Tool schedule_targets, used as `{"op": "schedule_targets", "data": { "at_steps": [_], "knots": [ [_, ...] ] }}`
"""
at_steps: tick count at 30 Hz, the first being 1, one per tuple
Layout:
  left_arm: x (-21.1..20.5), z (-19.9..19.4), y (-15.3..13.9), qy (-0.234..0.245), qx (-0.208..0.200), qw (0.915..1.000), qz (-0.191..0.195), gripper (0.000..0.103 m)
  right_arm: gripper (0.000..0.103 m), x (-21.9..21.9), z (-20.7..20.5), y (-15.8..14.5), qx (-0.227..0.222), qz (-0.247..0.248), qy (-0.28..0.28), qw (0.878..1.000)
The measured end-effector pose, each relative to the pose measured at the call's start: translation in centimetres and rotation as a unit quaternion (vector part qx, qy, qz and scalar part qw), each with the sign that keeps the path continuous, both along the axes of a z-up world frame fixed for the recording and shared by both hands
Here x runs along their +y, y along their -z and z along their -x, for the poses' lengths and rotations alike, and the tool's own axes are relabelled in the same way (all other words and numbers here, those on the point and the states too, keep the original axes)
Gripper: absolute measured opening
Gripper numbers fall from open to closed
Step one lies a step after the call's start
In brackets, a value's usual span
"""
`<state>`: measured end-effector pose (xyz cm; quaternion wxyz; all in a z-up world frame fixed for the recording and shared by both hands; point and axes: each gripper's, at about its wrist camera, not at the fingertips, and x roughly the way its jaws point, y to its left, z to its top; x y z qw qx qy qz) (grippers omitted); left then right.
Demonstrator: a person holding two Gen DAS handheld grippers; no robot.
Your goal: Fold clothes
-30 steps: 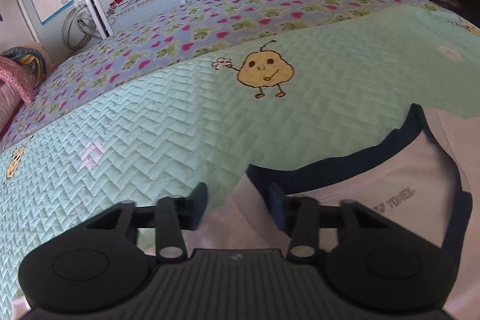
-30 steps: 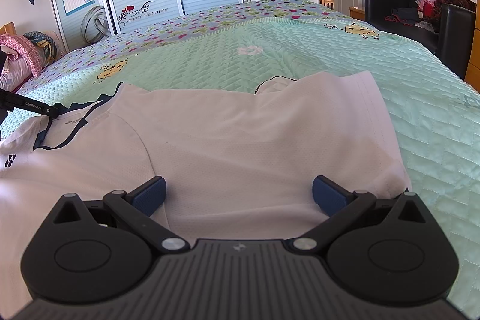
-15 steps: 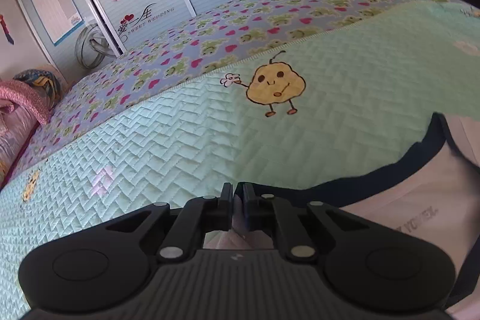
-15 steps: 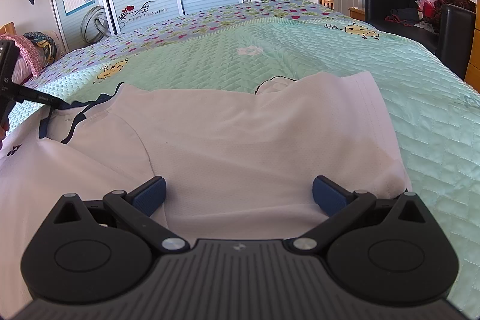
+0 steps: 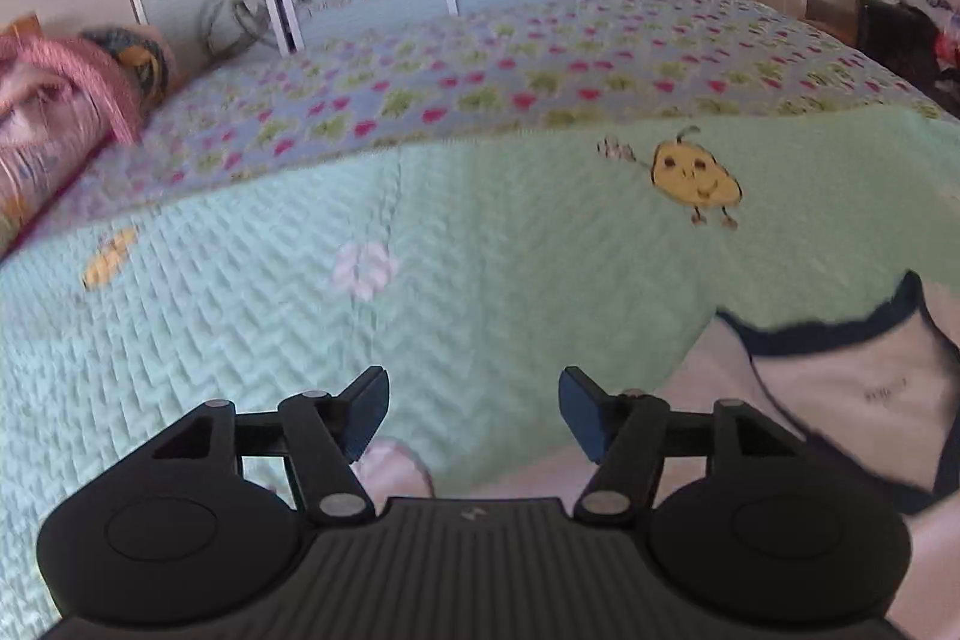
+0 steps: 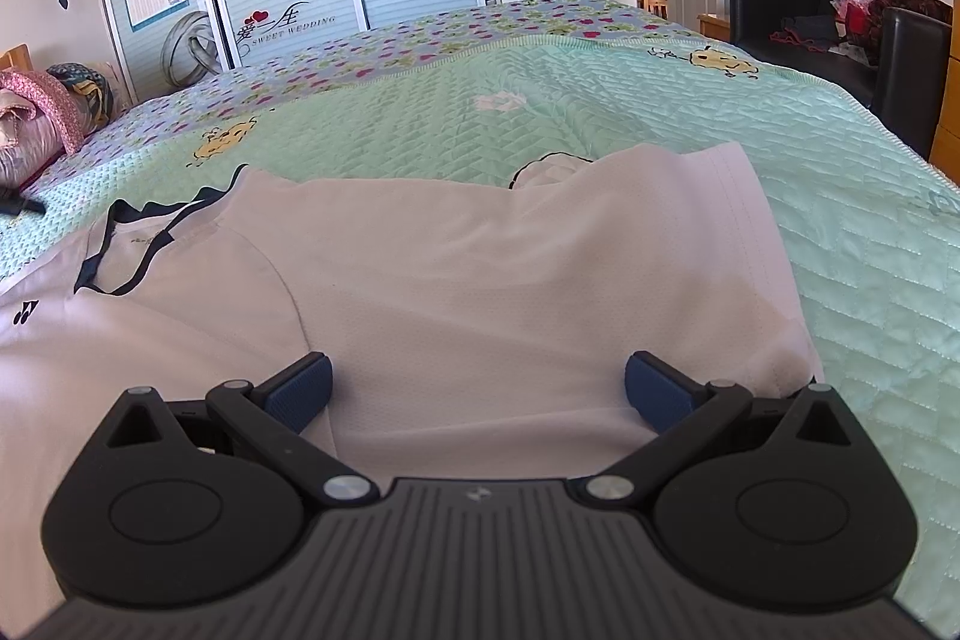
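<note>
Shirt [image 6: 480, 280], white with navy collar, spread flat on green quilted bed [image 6: 660, 112]. Left gripper [image 5: 471, 409] over quilt beside collar, jaws opening, nothing between them. Right gripper [image 6: 477, 388] above shirt body, jaws spread wide, gripping nothing.

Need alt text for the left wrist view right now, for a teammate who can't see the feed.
The left gripper hovers over a mint-green quilted bedspread, jaws opening with nothing between them. A white shirt with a navy collar lies just to its right, clear of the fingers. The picture is motion-blurred; a flowered cover and wardrobe doors sit beyond.
</note>
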<state>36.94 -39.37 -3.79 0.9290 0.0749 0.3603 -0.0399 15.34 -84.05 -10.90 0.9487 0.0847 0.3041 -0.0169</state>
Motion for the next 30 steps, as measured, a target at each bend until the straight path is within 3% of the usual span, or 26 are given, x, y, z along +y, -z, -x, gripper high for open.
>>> {"op": "schedule_targets", "data": {
  "at_steps": [6,9,14,15,17,18,19,25,30],
  "knots": [
    [2.7,1.2,2.0,0.004,0.017,0.9998,0.013,0.066,0.103,-0.1,0.0,0.0,0.0,0.0,0.0,1.0],
    [2.4,1.2,2.5,0.04,0.023,0.9979,0.044,0.065,0.103,-0.2,0.1,0.1,0.0,0.0,0.0,1.0],
    [1.0,0.6,4.1,0.08,0.046,0.9957,0.007,0.066,0.103,-0.1,0.1,0.0,0.0,0.002,0.0,1.0],
    [1.3,0.5,4.1,0.079,0.047,0.9957,0.016,0.064,0.103,-0.1,0.1,0.0,0.0,0.002,0.0,1.0],
    [1.5,0.5,4.0,0.082,0.051,0.9948,0.032,0.047,0.103,-0.1,0.1,0.0,0.0,0.002,0.0,1.0],
    [1.2,0.7,3.9,0.088,0.048,0.9947,0.024,0.023,0.103,-0.1,0.1,0.0,0.0,0.003,0.0,1.0],
    [0.8,0.9,3.8,0.094,0.043,0.9946,0.008,0.007,0.103,-0.1,0.1,0.0,0.0,0.004,0.0,1.0],
    [-1.0,1.5,3.2,0.079,-0.013,0.9931,-0.086,0.002,0.103,-0.1,0.2,0.1,0.0,0.005,0.001,1.0],
    [-2.8,0.5,3.9,0.052,-0.04,0.9858,-0.154,0.002,0.103,-0.1,0.2,0.1,0.0,0.004,0.001,1.0]
  ]
}}
